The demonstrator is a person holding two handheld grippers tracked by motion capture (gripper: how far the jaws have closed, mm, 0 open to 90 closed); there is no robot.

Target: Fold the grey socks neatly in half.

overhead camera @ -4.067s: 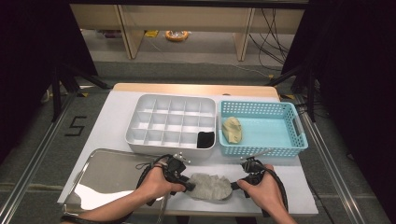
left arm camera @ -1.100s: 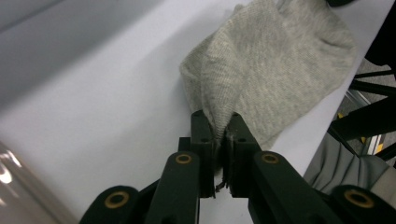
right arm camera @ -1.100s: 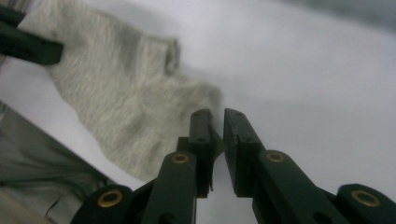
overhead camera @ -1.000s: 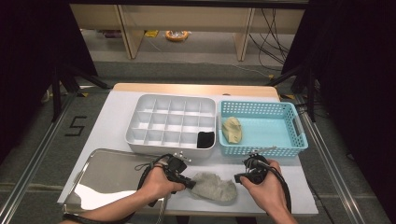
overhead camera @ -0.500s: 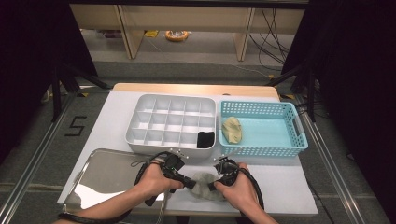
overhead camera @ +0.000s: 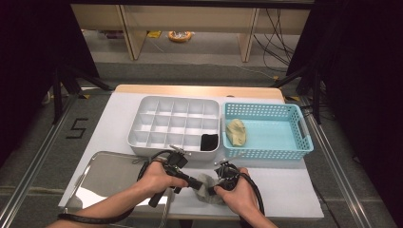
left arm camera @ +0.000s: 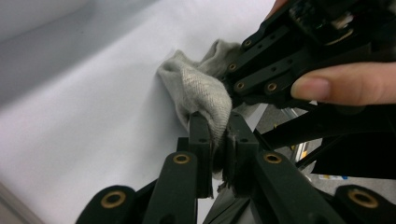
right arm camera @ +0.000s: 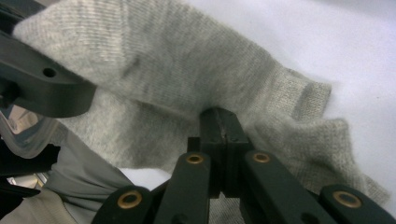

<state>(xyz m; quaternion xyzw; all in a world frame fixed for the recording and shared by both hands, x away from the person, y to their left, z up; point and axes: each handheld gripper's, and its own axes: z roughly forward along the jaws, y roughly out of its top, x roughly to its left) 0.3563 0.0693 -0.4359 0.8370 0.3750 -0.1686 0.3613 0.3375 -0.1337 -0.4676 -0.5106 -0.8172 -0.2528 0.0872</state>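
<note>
Two hand-held grippers pinch one grey sock (overhead camera: pixel 205 186) at the table's (overhead camera: pixel 285 190) near edge: left hand-held gripper (left arm camera: pixel 219 140) clamps a fold, right hand-held gripper (right arm camera: pixel 223 128) has just closed on the fabric, likely to stretch or fold it for the compartment tray (overhead camera: pixel 142 124).

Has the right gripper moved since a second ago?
Yes. The right gripper has shifted left, away from under the blue basket, to the grey sock, with its jaws now closed on it.

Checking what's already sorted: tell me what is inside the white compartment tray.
In the white compartment tray, one black item sits in the front right compartment; the other compartments look empty. Its shape is too dark to tell, and the floor beneath it is covered.
</note>
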